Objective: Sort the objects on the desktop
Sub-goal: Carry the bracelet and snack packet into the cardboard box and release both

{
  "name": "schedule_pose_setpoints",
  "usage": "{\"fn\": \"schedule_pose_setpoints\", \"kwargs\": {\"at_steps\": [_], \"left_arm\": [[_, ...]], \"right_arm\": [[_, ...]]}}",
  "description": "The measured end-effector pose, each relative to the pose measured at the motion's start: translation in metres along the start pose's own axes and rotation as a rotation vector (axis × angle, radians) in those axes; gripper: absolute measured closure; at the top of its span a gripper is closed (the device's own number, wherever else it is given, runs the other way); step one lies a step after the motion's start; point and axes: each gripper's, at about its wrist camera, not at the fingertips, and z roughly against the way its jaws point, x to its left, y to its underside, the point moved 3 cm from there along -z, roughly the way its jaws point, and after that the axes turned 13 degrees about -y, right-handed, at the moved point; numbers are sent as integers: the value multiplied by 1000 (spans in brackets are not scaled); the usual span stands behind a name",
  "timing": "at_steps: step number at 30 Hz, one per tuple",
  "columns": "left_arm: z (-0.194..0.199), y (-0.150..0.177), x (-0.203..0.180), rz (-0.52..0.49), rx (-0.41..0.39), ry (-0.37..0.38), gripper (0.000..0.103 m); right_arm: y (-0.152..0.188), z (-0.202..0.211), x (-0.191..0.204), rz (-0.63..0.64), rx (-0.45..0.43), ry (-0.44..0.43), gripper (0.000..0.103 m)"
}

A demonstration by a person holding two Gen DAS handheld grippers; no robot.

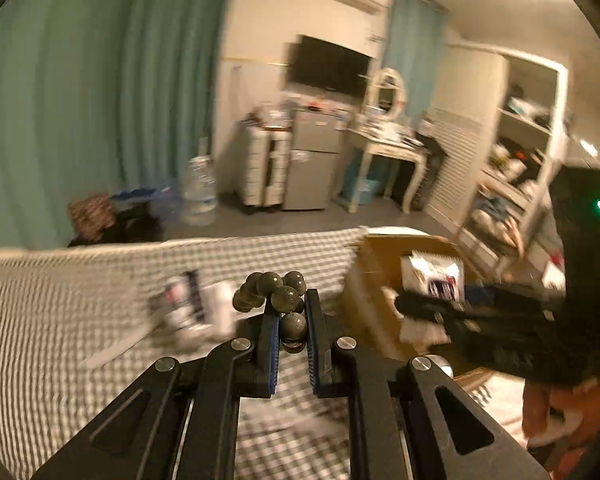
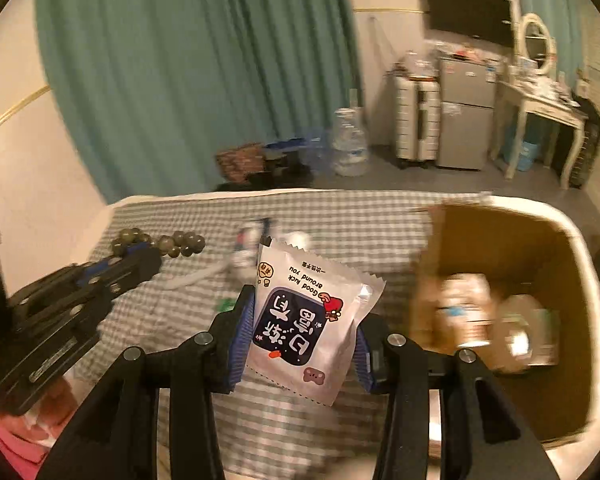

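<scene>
My left gripper [image 1: 292,320] is shut on a string of dark round beads [image 1: 278,290], held above the checked tablecloth [image 1: 80,304]. It also shows at the left of the right wrist view [image 2: 140,250] with the beads [image 2: 180,242] hanging from its tips. My right gripper [image 2: 300,320] is shut on a white snack packet [image 2: 306,320] with a dark blue label, held above the cloth beside the cardboard box [image 2: 500,240]. In the left wrist view the right gripper [image 1: 412,304] holds the packet [image 1: 436,276] over the box [image 1: 376,264].
A blurred white and dark packet or tube [image 1: 192,304] lies on the cloth ahead; it also shows in the right wrist view [image 2: 252,248]. The box holds several items [image 2: 496,320]. A water jug [image 2: 350,144], fridge [image 2: 466,116] and desk [image 2: 540,108] stand beyond the table.
</scene>
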Motion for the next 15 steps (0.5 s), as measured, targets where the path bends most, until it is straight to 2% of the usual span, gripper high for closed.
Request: {"fn": "schedule_pose_setpoints", "kwargs": {"at_steps": [3,4,7,10,12,13,14,15], "left_arm": [[-9,-8,-52,-52,3,71,93],[-14,-9,-73,-71,21,112,93],[-27,-7,-114,-119,55,163,93],[-46,2,-152,-150,113,232,93],[-58,11,-170,-172,158,246,92],[-64,14,-177,-186,183,246,92],[-70,19,-184,-205,216,253,90],[-75,23,-189,-217,243,252,83]], "right_arm": [[-6,16,-37,-27,26,83,59],[-7,19,-54,-51,44,110,59],[-7,22,-98,-106,80,195,59],[-5,22,-128,-142,100,243,59],[-4,25,-142,-173,100,251,58],[-3,30,-150,-191,95,259,55],[-5,31,-157,-204,90,264,47],[-5,31,-163,-221,94,262,25]]}}
